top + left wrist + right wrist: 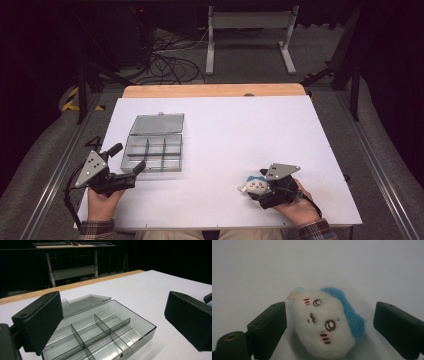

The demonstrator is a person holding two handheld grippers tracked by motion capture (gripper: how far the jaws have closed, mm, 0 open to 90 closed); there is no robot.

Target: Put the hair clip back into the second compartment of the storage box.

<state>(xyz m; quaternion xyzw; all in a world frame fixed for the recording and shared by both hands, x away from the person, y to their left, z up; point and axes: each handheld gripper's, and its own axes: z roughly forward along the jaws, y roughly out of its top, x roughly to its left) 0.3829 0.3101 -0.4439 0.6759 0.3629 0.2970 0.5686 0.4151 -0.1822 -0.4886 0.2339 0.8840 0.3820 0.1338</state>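
I had the plush toy (327, 325) sitting between the fingers of the right gripper (264, 186), which stood apart around it: in the right gripper view the left finger (268, 327) sat right against the toy's white side, though I could not tell whether it touched, while the right finger (397, 327) stood clear of the blue tuft with a strip of bare worktop (240, 130) between. The toy lay on the worktop, face up toward the camera, not lifted. Beyond the fingertips the white surface ran open and bare, so there was free room ahead of that gripper; behind it, the near edge of the worktop was close to my right hand (295, 205). The left gripper (129, 161) had its fingers wide apart with nothing between them, and the clear compartment box (105, 332) lay just ahead of and below them, its lid (157, 123) folded open on the far side. The box's near corner was just beside the left fingertips, and the two grippers were well apart across the worktop.
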